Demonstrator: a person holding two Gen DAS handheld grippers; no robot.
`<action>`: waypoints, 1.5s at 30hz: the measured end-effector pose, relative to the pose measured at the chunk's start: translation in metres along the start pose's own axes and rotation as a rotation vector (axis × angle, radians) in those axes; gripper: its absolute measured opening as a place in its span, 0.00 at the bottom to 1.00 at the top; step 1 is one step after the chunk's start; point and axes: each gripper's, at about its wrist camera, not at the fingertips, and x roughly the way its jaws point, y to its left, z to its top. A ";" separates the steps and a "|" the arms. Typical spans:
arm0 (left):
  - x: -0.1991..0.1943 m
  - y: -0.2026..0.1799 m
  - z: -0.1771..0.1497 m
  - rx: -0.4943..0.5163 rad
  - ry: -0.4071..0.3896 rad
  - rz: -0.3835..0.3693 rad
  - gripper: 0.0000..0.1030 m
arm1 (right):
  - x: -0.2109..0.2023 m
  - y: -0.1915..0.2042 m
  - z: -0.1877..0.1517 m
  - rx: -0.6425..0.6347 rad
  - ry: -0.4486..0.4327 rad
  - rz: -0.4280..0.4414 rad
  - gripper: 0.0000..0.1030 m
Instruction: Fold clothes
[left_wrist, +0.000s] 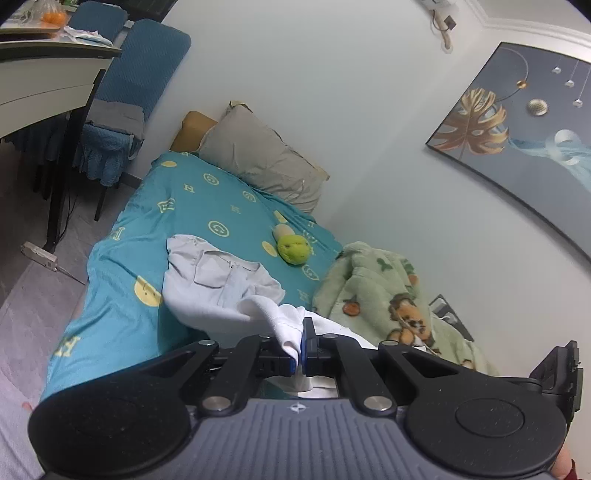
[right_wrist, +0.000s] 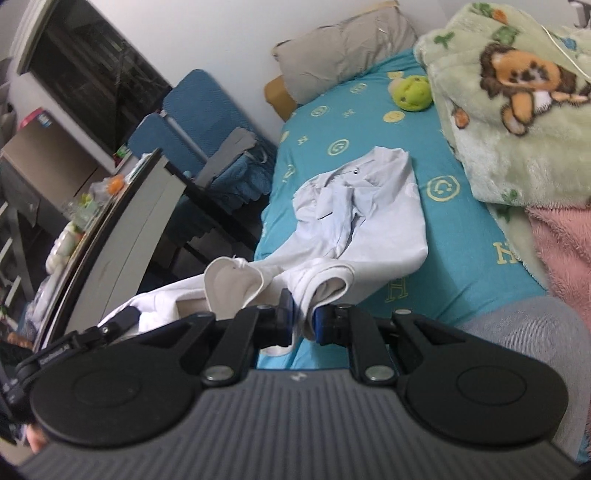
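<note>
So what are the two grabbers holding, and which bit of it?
Both hold the pale white cotton shirt that lies on the bed. The left hand-held gripper pinches a bunched fold at its near edge; the right hand-held gripper pinches another fold there.

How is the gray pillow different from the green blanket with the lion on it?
The gray pillow is plain, while the green blanket has a cartoon lion and other pictures. The pillow looks smooth and flat-woven; the blanket looks fluffy. The pillow sits at the head of the bed against the wall; the blanket lies bunched along the side. Both rest on the teal sheet.
</note>
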 end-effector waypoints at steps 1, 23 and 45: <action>0.010 -0.001 0.006 0.011 0.003 0.015 0.03 | 0.005 0.000 0.006 0.000 -0.002 -0.006 0.14; 0.351 0.134 0.045 0.151 0.207 0.214 0.05 | 0.279 -0.109 0.095 0.118 0.115 -0.185 0.14; 0.429 0.173 0.008 0.241 0.313 0.362 0.53 | 0.342 -0.121 0.082 -0.014 0.157 -0.318 0.17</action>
